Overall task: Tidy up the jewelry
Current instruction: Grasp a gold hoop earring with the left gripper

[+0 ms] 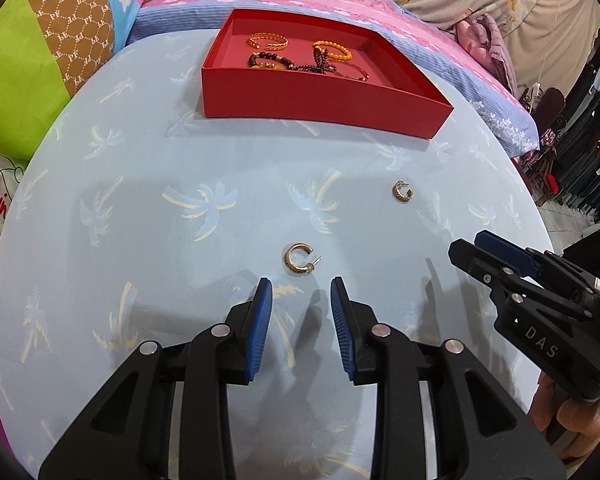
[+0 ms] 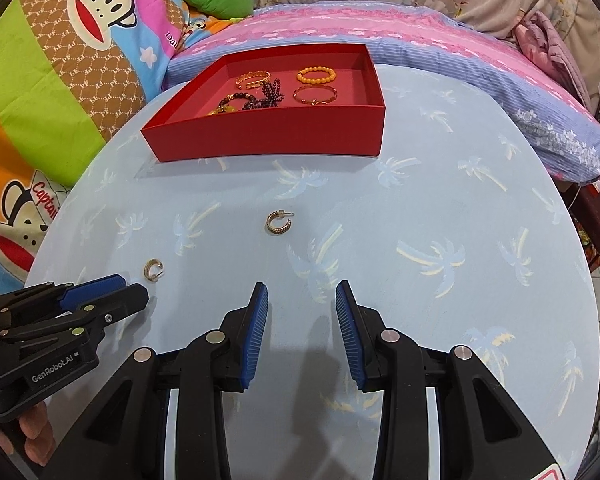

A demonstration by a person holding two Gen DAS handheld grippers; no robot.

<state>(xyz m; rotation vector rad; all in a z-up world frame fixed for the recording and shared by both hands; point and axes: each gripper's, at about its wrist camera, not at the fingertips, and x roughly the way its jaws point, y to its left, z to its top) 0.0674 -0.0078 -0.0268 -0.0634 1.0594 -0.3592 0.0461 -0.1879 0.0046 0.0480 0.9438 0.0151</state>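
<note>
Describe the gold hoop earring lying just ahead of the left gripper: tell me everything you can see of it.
The earring is a small C-shaped open hoop, gold-coloured and metallic-looking, with a ribbed or textured surface and a thin straight post sticking out at one end. It lies flat on the light blue palm-print tablecloth, its gap facing right in the left wrist view. It sits just beyond the left gripper, whose jaws stand apart and empty. Nothing but the cloth touches it.

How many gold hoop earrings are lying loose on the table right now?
2. One earring lies just ahead of the left gripper; the other earring lies farther out ahead of the right gripper, nearer the red box.
</note>
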